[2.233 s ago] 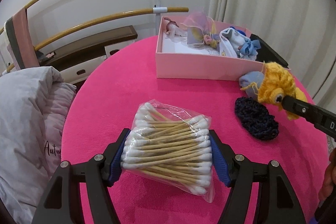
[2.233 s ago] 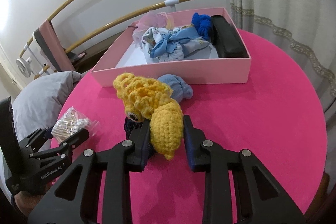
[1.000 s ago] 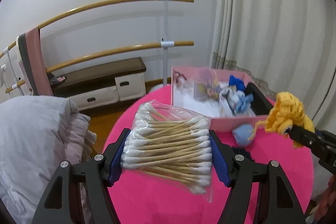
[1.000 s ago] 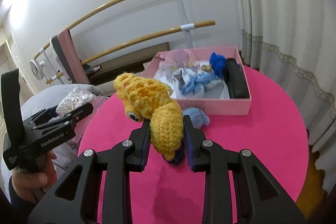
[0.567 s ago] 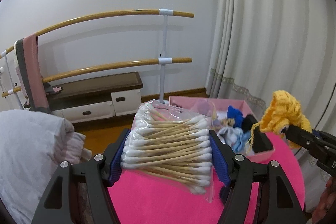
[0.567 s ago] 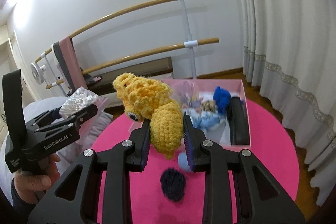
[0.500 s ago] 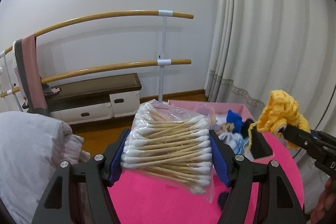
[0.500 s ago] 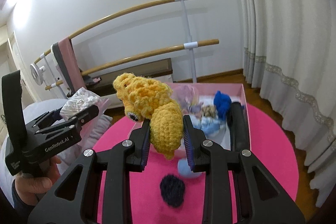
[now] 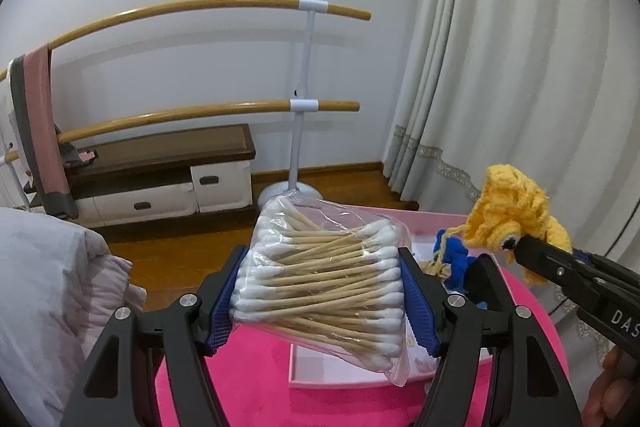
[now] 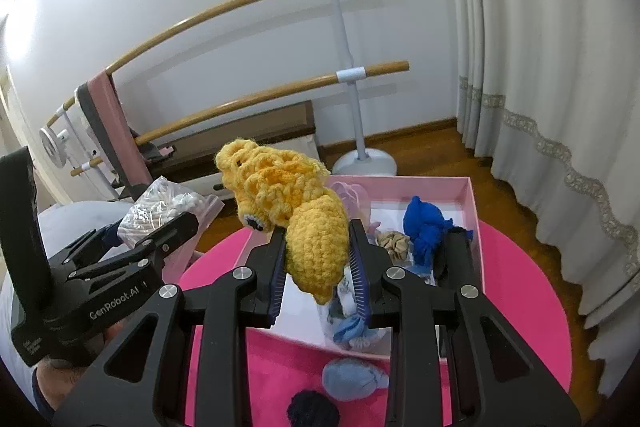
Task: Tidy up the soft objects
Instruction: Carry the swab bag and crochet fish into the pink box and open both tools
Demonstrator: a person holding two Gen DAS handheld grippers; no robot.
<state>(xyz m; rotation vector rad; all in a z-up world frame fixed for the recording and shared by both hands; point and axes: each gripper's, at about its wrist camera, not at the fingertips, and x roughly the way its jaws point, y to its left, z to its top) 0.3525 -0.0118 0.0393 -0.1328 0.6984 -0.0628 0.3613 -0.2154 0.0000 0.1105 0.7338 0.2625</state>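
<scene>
My left gripper (image 9: 322, 297) is shut on a clear bag of cotton swabs (image 9: 324, 287), held in the air above the pink box (image 9: 360, 381). My right gripper (image 10: 318, 273) is shut on a yellow crocheted toy (image 10: 304, 227), also raised over the pink box (image 10: 476, 211). In the left wrist view the yellow toy (image 9: 512, 211) and the right gripper (image 9: 524, 255) appear at the right. In the right wrist view the swab bag (image 10: 160, 207) and the left gripper (image 10: 160, 235) show at the left. The box holds a blue fabric piece (image 10: 424, 223), a beige scrunchie (image 10: 394, 243) and other soft items.
The box stands on a round pink table (image 10: 524, 311). A light blue soft item (image 10: 354, 377) and a dark navy knit piece (image 10: 312, 411) lie on the table in front of the box. Wooden barre rails (image 9: 200, 11), a low cabinet (image 9: 160, 179), curtains (image 9: 500, 67) and grey bedding (image 9: 40, 287) surround it.
Both grippers have risen and moved forward toward the box with their loads still held. The box now lies directly below them and the table fills less of each view.
</scene>
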